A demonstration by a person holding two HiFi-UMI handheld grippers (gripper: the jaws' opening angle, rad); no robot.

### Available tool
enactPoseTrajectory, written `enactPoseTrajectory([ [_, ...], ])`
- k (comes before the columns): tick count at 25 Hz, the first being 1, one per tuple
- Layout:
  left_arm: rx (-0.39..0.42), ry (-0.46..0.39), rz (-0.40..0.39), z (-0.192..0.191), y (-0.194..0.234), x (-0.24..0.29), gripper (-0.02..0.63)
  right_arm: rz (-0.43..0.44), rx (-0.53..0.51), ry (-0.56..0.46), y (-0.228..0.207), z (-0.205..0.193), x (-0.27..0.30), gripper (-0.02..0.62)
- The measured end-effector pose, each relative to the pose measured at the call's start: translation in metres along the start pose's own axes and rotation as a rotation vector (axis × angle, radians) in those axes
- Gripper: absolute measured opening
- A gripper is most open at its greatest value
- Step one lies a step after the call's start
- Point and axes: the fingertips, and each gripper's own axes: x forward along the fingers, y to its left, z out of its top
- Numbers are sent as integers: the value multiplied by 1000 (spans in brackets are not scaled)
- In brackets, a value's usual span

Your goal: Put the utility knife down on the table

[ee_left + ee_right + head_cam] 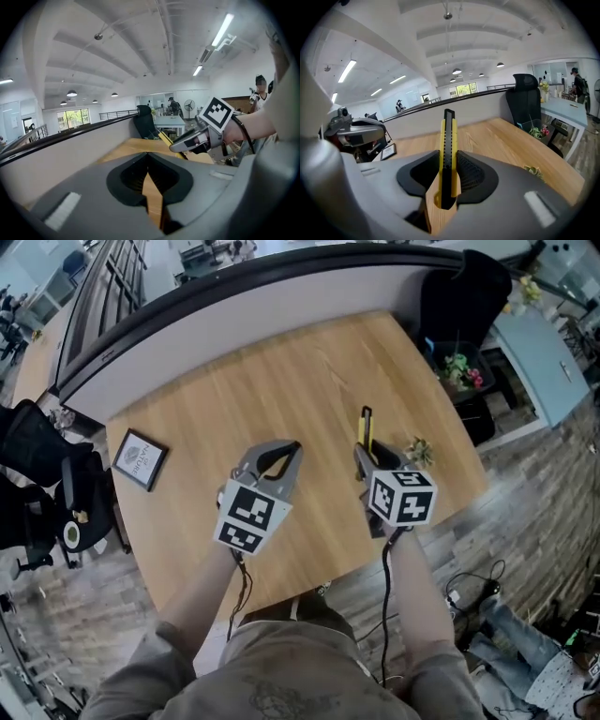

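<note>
Counter: light wood-grain counter (309,371) with rounded corners, backed by a curved grey partition (234,310).
Objects on counter: a small framed card (140,459) near the left edge; a small plant sprig (418,452) near the right edge.
Room: open hall with a white ceiling and strip lights; a black chair (464,296) stands past the counter's far right corner; plank floor below.
Arms: both forearms reach forward from the bottom of the head view, side by side, holding the tools over the counter's near half.
Left tool (284,454): jaws brought together at the tips, nothing between them.
Right tool (366,457): jaws clamped on the utility knife (365,430).
Utility knife: yellow and black, gripped at its lower body, its far end jutting beyond the jaws, away from the person; whether it touches the counter cannot be told.
</note>
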Motion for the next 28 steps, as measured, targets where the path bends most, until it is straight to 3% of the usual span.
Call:
enactPoseTrajectory([
  [10,-105,95,4,-65,29,35,-2,-33,-93,196,-29,-58,98,124],
  [24,-206,191,2,-131,36,52,-2,-38,12,375,-35,-145,161,124],
  [28,-221,206,-3,-142,34,47,-2,-63,-22,384,-35,-152,164,126],
])
